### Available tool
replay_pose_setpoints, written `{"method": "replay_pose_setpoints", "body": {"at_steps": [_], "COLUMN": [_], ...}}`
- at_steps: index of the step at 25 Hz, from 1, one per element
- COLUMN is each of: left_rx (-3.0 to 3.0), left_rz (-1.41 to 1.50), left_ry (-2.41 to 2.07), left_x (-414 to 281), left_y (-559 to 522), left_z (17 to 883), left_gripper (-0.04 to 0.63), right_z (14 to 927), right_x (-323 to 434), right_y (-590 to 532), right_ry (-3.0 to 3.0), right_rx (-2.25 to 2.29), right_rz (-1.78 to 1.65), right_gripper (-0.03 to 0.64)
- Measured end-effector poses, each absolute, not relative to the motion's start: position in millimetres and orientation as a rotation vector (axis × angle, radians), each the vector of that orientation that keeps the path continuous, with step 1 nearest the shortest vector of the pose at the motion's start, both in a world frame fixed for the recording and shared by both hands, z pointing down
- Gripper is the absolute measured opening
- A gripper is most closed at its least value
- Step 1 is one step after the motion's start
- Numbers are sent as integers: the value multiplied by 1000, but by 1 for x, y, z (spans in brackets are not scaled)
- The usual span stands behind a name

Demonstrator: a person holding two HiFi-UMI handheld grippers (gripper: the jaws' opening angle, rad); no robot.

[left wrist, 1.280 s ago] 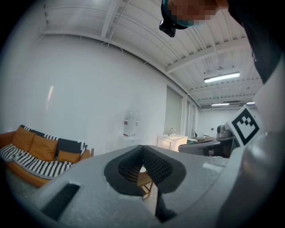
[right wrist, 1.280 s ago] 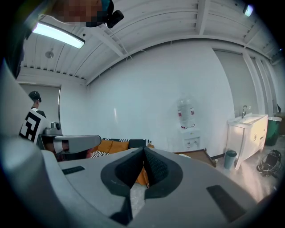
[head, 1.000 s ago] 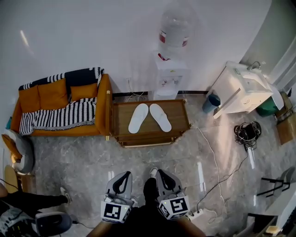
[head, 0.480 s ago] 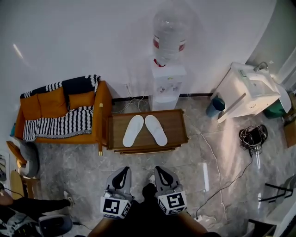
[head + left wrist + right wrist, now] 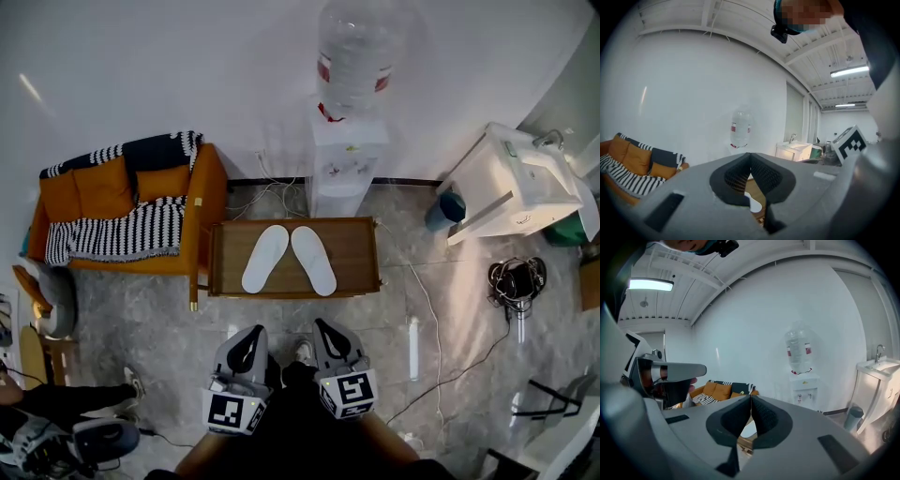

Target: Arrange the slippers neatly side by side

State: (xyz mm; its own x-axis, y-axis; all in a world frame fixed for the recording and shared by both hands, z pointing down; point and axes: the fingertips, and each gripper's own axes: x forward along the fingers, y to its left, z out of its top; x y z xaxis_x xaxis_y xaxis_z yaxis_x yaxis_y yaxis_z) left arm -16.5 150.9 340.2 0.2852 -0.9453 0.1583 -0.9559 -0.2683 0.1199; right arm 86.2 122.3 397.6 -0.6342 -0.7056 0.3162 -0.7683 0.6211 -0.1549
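Two white slippers lie soles up on a low wooden table (image 5: 352, 246). The left slipper (image 5: 264, 258) and the right slipper (image 5: 313, 260) meet at their far ends and splay apart toward me in a V. My left gripper (image 5: 250, 335) and right gripper (image 5: 328, 329) hover over the floor just short of the table's near edge, both shut and empty. In the left gripper view, the shut left gripper (image 5: 750, 154) shows a sliver of white slipper (image 5: 753, 203) through its gap. The right gripper (image 5: 751, 397) also has its jaws together.
A water dispenser (image 5: 349, 155) stands behind the table against the wall. An orange sofa (image 5: 122, 220) with a striped throw sits left of the table. A white sink unit (image 5: 520, 183) and a blue bin (image 5: 447, 208) are at the right. A white cable (image 5: 433, 328) runs over the floor.
Both grippers and my view have moved forward toward the table, which now lies closer. The slippers have not shifted on it. Both grippers stay shut.
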Motion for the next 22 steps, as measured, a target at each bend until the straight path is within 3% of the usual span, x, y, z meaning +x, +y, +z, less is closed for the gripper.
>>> {"method": "replay_pose_setpoints", "body": {"at_steps": [22], "left_rx": [2380], "left_rz": [158], "left_ry": [-1574], "left_x": [-71], "left_y": [-7], "left_z": [394], "left_gripper": [14], "right_z": [490], "right_x": [40], "right_y": [-30], "right_ry": [-2327], "right_rx": [1180], "right_rz": [493], "right_gripper": [20]}}
